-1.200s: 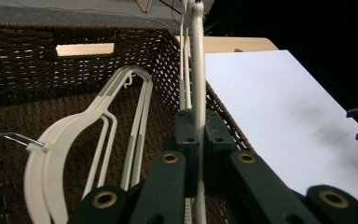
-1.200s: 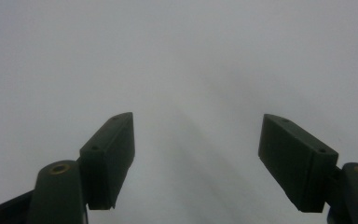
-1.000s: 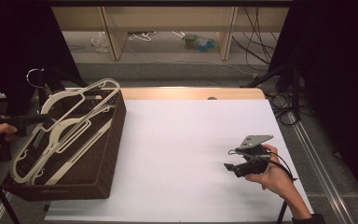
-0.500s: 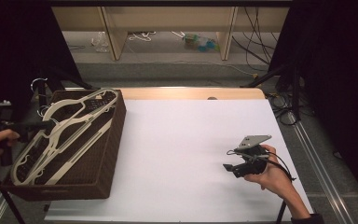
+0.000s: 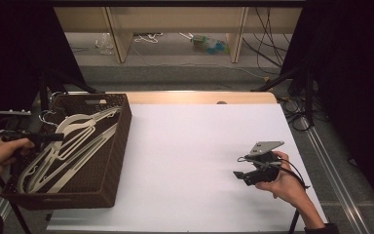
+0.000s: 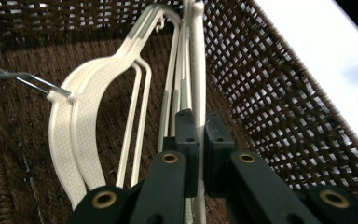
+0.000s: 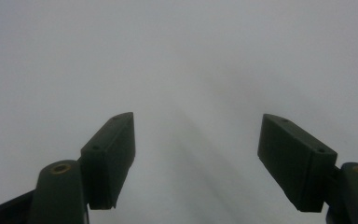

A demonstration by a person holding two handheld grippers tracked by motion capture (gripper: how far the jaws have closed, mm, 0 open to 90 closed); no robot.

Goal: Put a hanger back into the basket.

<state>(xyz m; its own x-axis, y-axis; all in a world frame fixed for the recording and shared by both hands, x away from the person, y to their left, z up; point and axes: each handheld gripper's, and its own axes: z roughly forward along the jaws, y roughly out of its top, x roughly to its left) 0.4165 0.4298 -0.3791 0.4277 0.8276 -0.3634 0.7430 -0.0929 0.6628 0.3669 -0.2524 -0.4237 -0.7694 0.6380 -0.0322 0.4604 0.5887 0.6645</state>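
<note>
From above, the white hangers (image 5: 68, 146) lay in the brown wicker basket (image 5: 119, 146), long axis along its length. The left gripper (image 6: 200, 140) was clenched on one hanger's bar (hooks pointing left). The right gripper (image 7: 198, 154) stood released over the white table (image 5: 199, 146).

Black two-jaw left gripper (image 6: 200, 140), brass pivot screws; right gripper (image 5: 241, 174), grey plate, black cable.
</note>
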